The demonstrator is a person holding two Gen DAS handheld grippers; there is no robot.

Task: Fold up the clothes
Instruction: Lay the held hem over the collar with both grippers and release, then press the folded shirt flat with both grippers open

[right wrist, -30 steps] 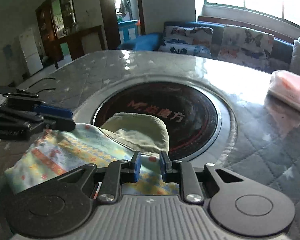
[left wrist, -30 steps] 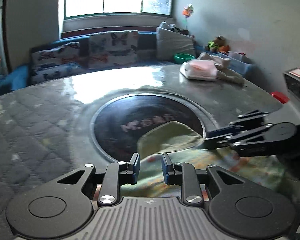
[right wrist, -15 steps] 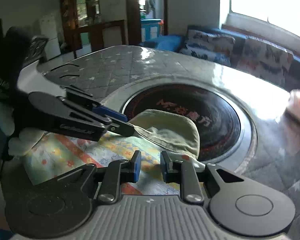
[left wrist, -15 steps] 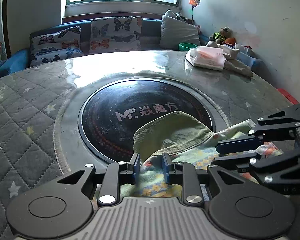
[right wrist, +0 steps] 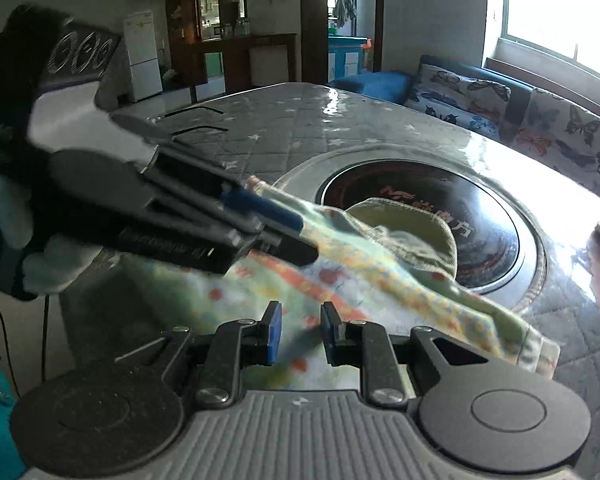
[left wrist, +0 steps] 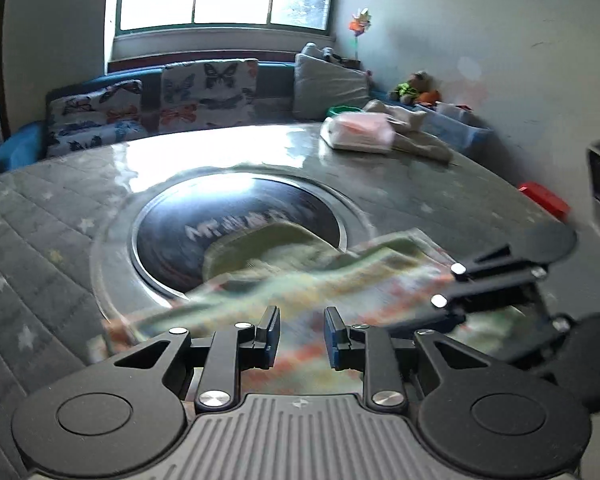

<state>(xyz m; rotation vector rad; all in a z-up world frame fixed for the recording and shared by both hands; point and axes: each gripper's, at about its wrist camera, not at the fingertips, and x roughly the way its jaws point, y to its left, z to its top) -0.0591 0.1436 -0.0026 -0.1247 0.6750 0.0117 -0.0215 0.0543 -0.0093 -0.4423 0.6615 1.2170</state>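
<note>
A patterned green, yellow and orange garment (right wrist: 340,276) lies on the quilted round table (right wrist: 284,128), its olive end (right wrist: 412,228) on the black round inset (left wrist: 236,216). In the right wrist view my left gripper (right wrist: 296,232) reaches in from the left, shut on one edge of the garment. That edge hangs lifted in a taut strip running down to the right. My right gripper (right wrist: 298,338) stands narrow over the blurred garment, with cloth between its fingers. The left wrist view shows my left gripper (left wrist: 302,338) over the garment (left wrist: 320,280) and my right gripper (left wrist: 444,286) at the right.
A pink folded pack (left wrist: 358,132) and a beige cloth (left wrist: 416,140) lie at the table's far right. A red object (left wrist: 544,200) sits beyond the right edge. A sofa with butterfly cushions (left wrist: 204,92) runs behind the table. A gloved hand (right wrist: 52,264) holds the left gripper.
The garment's near edge has come up off the table into a stretched strip between the grippers. Both grippers have shifted sideways and the right one has rolled.
</note>
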